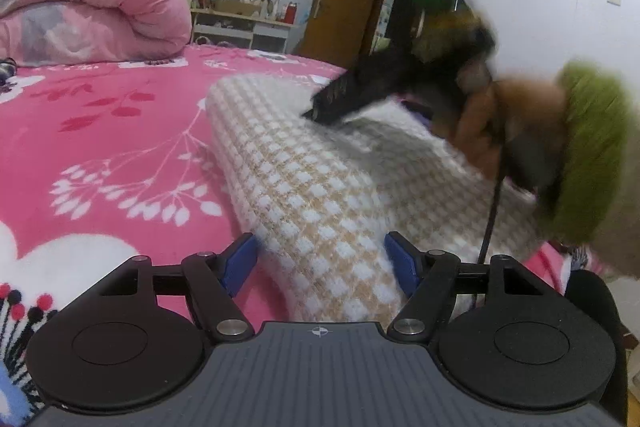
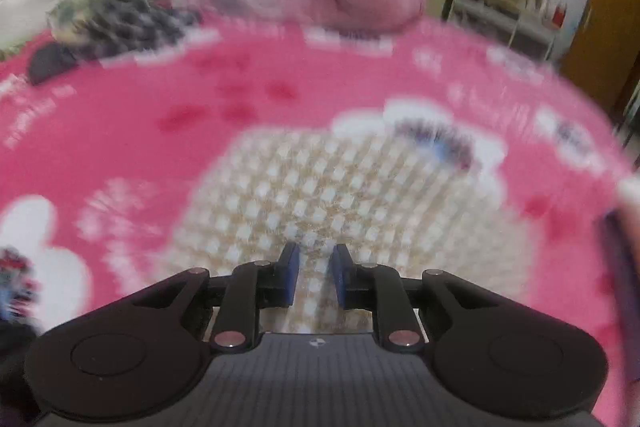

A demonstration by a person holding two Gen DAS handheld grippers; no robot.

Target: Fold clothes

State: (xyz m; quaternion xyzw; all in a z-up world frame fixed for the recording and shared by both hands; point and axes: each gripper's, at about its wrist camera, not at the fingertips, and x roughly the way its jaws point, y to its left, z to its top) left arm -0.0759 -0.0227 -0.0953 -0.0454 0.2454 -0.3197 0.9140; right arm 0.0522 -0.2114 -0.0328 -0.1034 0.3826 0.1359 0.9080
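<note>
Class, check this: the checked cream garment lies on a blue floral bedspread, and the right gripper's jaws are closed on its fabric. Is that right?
One slip: the bedspread is pink, not blue, as both wrist views show. The rest stands: the checked cream garment lies on it, and the right gripper has its jaws closed on the fabric.

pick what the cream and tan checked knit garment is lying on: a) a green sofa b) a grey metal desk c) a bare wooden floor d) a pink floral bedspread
d, since the cream and tan checked knit garment lies spread on the pink floral bedspread, with a rolled pink and grey quilt further back on the same bed.
</note>
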